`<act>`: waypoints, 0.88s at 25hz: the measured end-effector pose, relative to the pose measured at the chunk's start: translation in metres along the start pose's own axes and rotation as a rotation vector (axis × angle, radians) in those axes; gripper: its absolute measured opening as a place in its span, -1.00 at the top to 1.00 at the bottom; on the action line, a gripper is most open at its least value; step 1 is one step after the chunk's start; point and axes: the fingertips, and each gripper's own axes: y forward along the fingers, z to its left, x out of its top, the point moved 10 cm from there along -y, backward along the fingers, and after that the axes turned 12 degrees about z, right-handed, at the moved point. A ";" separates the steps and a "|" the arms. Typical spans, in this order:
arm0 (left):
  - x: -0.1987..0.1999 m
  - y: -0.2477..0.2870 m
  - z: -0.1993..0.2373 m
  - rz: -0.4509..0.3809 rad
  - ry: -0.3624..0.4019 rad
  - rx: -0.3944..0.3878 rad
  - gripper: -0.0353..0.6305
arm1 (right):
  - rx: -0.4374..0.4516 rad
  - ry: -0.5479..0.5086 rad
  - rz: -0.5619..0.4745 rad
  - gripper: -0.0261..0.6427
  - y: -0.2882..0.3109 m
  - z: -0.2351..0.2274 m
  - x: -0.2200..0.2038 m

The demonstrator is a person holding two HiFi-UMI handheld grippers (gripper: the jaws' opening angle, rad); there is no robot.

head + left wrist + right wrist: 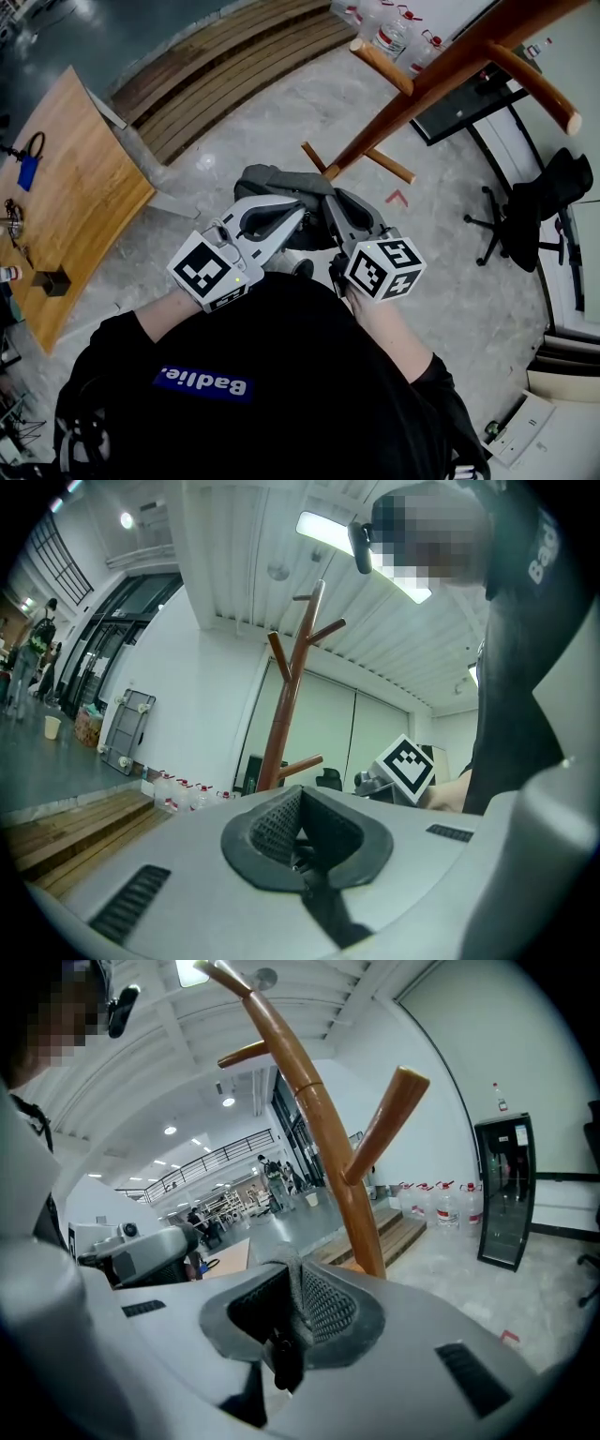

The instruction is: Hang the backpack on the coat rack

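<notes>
holding both grippers side by side, close in front of a black shirt (281,375), just above the dark grey backpack (272,180). clamping the fingers of the right gripper (286,1321) tight on a grey strip of the backpack, rising between the pads. pressing the fingers of the left gripper (300,832) together as well, probably on a thin dark fold of the same backpack, though barely showing there. holding the backpack low, not yet on a peg, near the foot of the wooden coat rack (422,94), over a pale stone floor (234,122). leaving a wooden bench (75,187) at the left and a black office chair (544,202) at the right, both well apart from the backpack.
</notes>
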 end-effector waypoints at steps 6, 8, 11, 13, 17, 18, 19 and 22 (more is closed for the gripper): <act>-0.001 0.002 0.000 0.003 0.001 -0.012 0.87 | -0.006 0.074 0.026 0.78 0.009 -0.017 -0.003; -0.001 0.001 0.002 0.005 -0.003 -0.010 0.87 | -0.006 0.089 0.027 0.78 0.012 -0.021 -0.003; -0.002 0.001 0.003 0.009 -0.004 -0.011 0.87 | -0.014 0.122 0.033 0.78 0.018 -0.031 -0.002; -0.001 0.002 0.004 0.012 -0.004 -0.011 0.87 | -0.021 0.147 0.041 0.79 0.021 -0.039 -0.002; -0.004 0.002 0.007 0.028 -0.016 -0.010 0.87 | -0.040 0.161 0.049 0.78 0.027 -0.051 -0.005; -0.004 0.002 0.007 0.025 -0.013 -0.012 0.87 | -0.045 0.157 0.050 0.78 0.029 -0.053 -0.006; -0.004 0.002 0.007 0.022 -0.011 -0.013 0.87 | -0.050 0.151 0.051 0.78 0.030 -0.054 -0.006; -0.004 0.002 0.008 0.024 -0.006 -0.015 0.87 | -0.066 0.127 0.053 0.78 0.032 -0.055 -0.007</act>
